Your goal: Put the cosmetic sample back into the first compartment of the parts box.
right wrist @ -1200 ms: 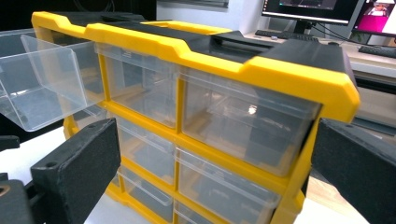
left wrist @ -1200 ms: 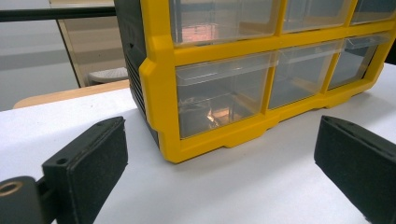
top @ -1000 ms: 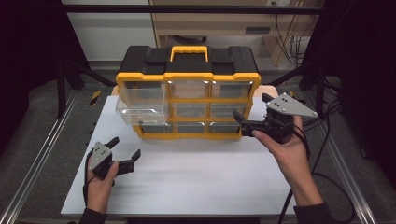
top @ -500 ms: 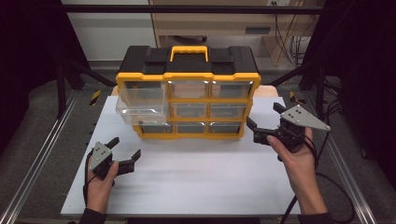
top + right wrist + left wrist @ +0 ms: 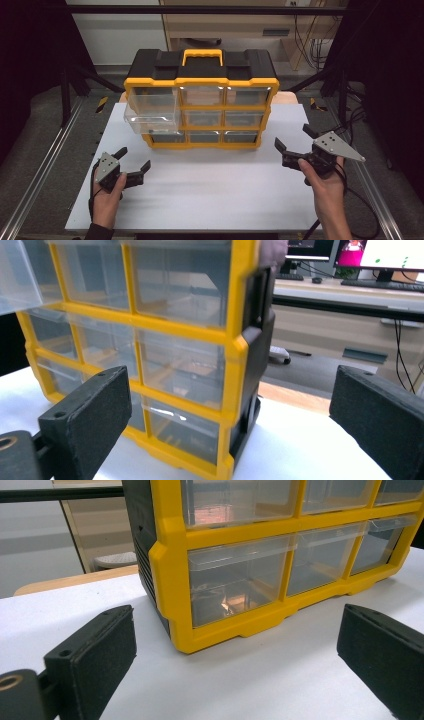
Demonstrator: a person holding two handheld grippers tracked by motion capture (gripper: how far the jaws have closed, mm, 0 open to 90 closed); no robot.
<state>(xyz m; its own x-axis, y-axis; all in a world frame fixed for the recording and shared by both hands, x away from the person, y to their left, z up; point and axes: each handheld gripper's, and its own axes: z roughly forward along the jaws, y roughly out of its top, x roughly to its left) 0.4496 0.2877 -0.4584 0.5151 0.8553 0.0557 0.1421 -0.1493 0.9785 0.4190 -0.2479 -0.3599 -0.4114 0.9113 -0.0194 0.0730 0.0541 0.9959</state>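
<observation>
A yellow and black drawer organizer (image 5: 200, 102) with clear drawers stands at the back of the white table (image 5: 210, 190). Its upper left drawer (image 5: 150, 114) is pulled out toward me. My left gripper (image 5: 134, 165) is open on the table in front of the cabinet's left corner, holding nothing. In the left gripper view the organizer's lower left corner (image 5: 175, 630) sits just ahead between the spread jaws. My right gripper (image 5: 295, 141) is open and empty, to the right of the cabinet. The right gripper view looks at the organizer's right corner (image 5: 235, 370).
A yellow carry handle (image 5: 202, 54) tops the cabinet. Metal rails (image 5: 40, 170) run along both sides of the table. Cables (image 5: 357, 200) trail at the right. A desk with monitors (image 5: 380, 255) stands behind in the right gripper view.
My right gripper has drawn back from the organizer's right front corner, moving right and toward me. The left gripper has stayed put.
</observation>
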